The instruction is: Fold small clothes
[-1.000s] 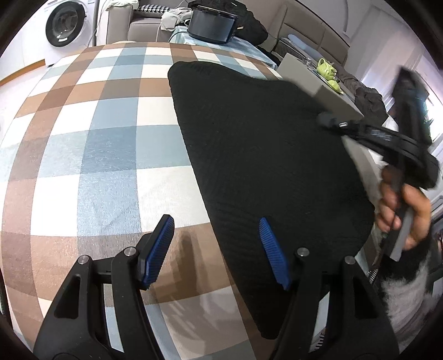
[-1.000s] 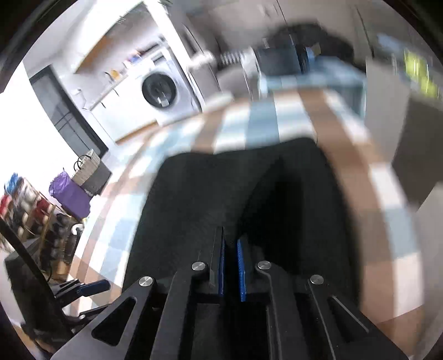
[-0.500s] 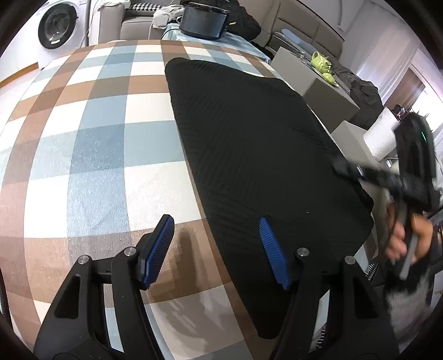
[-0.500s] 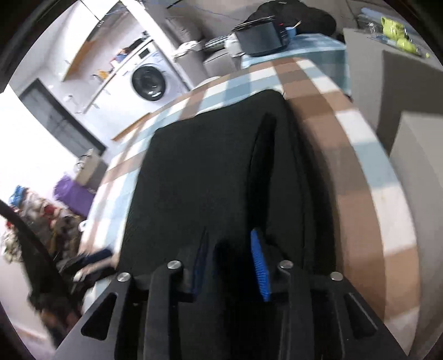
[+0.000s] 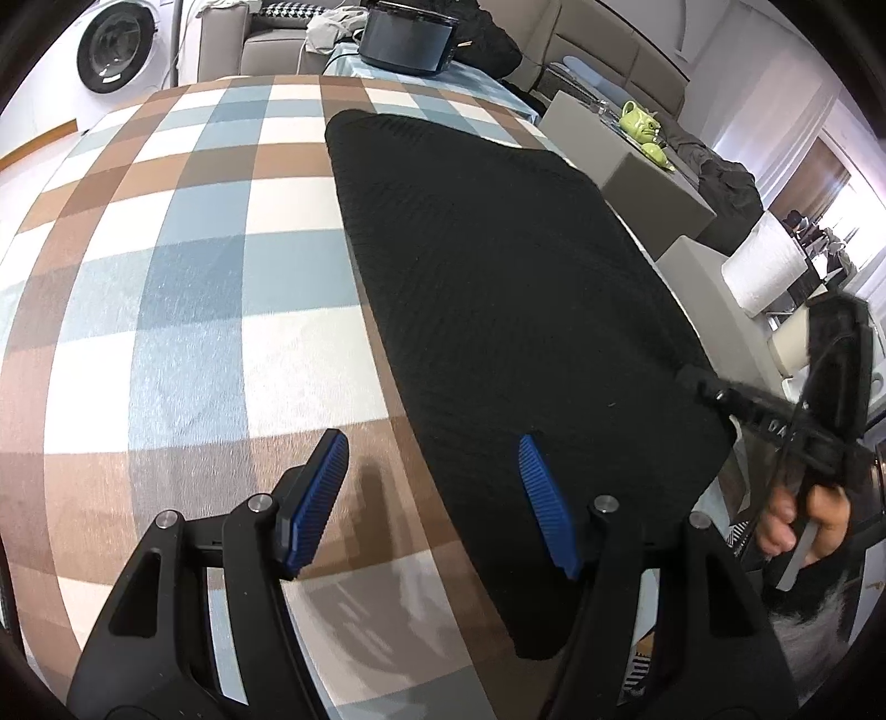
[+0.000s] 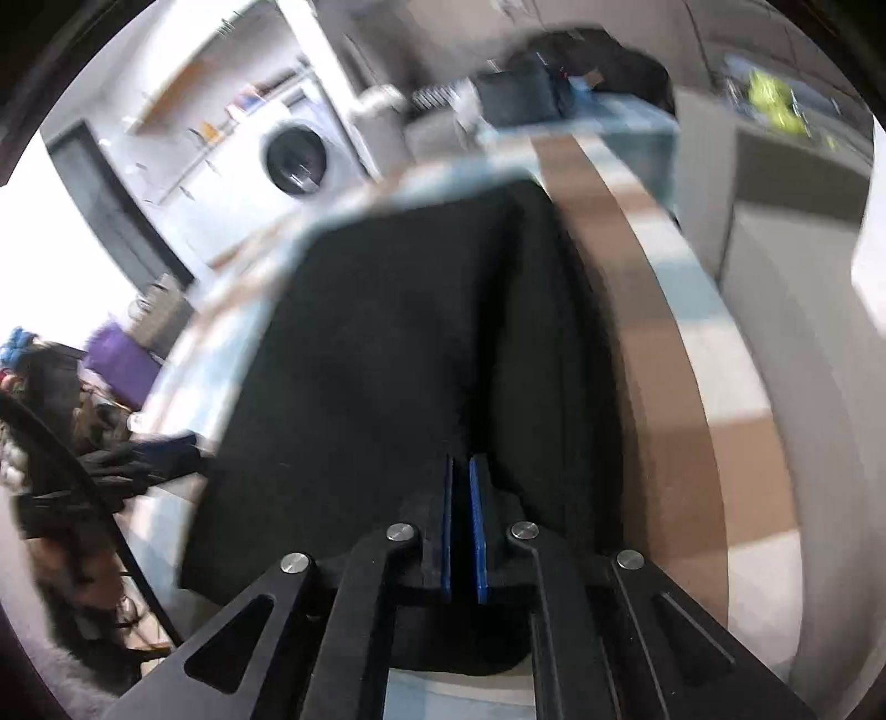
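Note:
A black knitted garment (image 5: 498, 304) lies flat on the checked tablecloth (image 5: 194, 277). My left gripper (image 5: 432, 443) hangs open above the garment's near left edge, one blue pad over the cloth and one over the knit, holding nothing. At the garment's right edge, a hand (image 5: 797, 515) holds my right gripper (image 5: 686, 379). In the right wrist view, the right gripper (image 6: 462, 459) has its jaws closing to a thin slit. Its pads pinch a raised fold of the garment (image 6: 387, 360) near that edge. The view is blurred by motion.
Beyond the far end of the tablecloth (image 6: 653, 332) stands a dark pot (image 5: 407, 39). A washing machine (image 5: 111, 50) is at the far left. Grey boxes (image 5: 637, 166) with a green teapot (image 5: 639, 119) and a paper roll (image 5: 764, 271) crowd the right side.
The right gripper let go, slid toward the garment's near right edge and lower, then shut again on the fabric. The left gripper stayed put and open.

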Available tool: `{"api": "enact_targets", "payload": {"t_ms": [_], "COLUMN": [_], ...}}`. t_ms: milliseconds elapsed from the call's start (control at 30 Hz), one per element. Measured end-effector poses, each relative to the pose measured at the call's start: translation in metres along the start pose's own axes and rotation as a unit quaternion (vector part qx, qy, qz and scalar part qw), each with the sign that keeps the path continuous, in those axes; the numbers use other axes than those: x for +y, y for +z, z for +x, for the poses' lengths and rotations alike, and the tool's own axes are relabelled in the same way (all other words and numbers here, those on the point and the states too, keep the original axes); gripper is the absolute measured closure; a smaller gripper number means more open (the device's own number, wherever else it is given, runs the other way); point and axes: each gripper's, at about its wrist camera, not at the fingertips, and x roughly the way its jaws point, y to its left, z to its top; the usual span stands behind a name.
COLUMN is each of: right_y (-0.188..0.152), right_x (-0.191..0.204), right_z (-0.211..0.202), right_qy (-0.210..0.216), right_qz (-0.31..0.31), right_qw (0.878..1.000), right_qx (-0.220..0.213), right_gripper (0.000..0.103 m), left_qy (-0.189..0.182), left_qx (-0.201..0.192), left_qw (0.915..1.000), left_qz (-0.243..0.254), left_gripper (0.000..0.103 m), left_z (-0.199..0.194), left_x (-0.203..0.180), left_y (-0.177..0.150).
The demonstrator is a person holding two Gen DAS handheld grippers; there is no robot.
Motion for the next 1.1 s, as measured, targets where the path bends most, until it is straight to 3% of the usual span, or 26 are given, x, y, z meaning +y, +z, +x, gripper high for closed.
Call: {"api": "enact_targets", "payload": {"t_ms": [67, 167, 233, 300, 333, 500, 567, 600, 700, 900, 1033, 1100], "right_y": [-0.006, -0.017, -0.026, -0.032, -0.032, -0.034, -0.033, -0.032, -0.029, -0.025, -0.024, -0.022], "right_x": [-0.004, -0.009, -0.009, -0.01, -0.013, -0.03, -0.031, -0.029, -0.028, -0.034, -0.033, -0.031], "right_z": [-0.001, -0.018, -0.023, -0.02, -0.017, -0.024, -0.031, -0.036, -0.045, -0.043, -0.029, -0.022], "right_qy": [0.025, 0.088, 0.092, 0.069, 0.058, 0.068, 0.067, 0.058, 0.053, 0.007, 0.02, 0.025], "right_qz": [0.015, 0.024, 0.011, 0.0, 0.011, 0.059, 0.07, 0.065, 0.057, 0.061, 0.054, 0.055], "right_qw": [1.0, 0.996, 0.995, 0.997, 0.998, 0.995, 0.995, 0.995, 0.995, 0.996, 0.998, 0.998], "right_qx": [-0.005, -0.023, -0.028, -0.032, -0.03, -0.038, -0.04, -0.044, -0.063, -0.058, -0.032, -0.024], "right_gripper": [0.09, 0.069, 0.069, 0.086, 0.09, 0.09, 0.081, 0.067, 0.047, 0.037, 0.032, 0.032], "left_qy": [0.004, -0.002, -0.005, -0.007, -0.008, -0.007, -0.005, -0.004, -0.008, 0.002, -0.001, 0.0], "left_qx": [0.0, 0.001, 0.003, 0.006, 0.008, 0.014, 0.018, 0.02, 0.021, 0.022, 0.017, 0.009], "left_qw": [1.0, 1.0, 1.0, 0.9999, 0.9999, 0.9997, 0.9997, 0.9997, 0.9997, 0.9997, 0.9998, 0.9998], "left_qz": [0.0, 0.002, 0.006, 0.01, 0.011, 0.017, 0.013, 0.012, 0.007, 0.012, 0.014, 0.015], "left_gripper": [0.042, 0.042, 0.042, 0.042, 0.042, 0.042, 0.042, 0.042, 0.042, 0.042, 0.042, 0.05], "left_z": [-0.002, -0.006, -0.005, -0.003, -0.002, -0.001, 0.002, 0.004, 0.008, 0.019, 0.023, 0.022], "left_x": [0.0, -0.002, -0.005, -0.008, -0.01, -0.014, -0.013, -0.013, -0.014, -0.022, -0.026, -0.026], "left_y": [-0.003, -0.008, -0.01, -0.012, -0.012, -0.015, -0.015, -0.014, -0.011, -0.004, -0.001, 0.0]}}
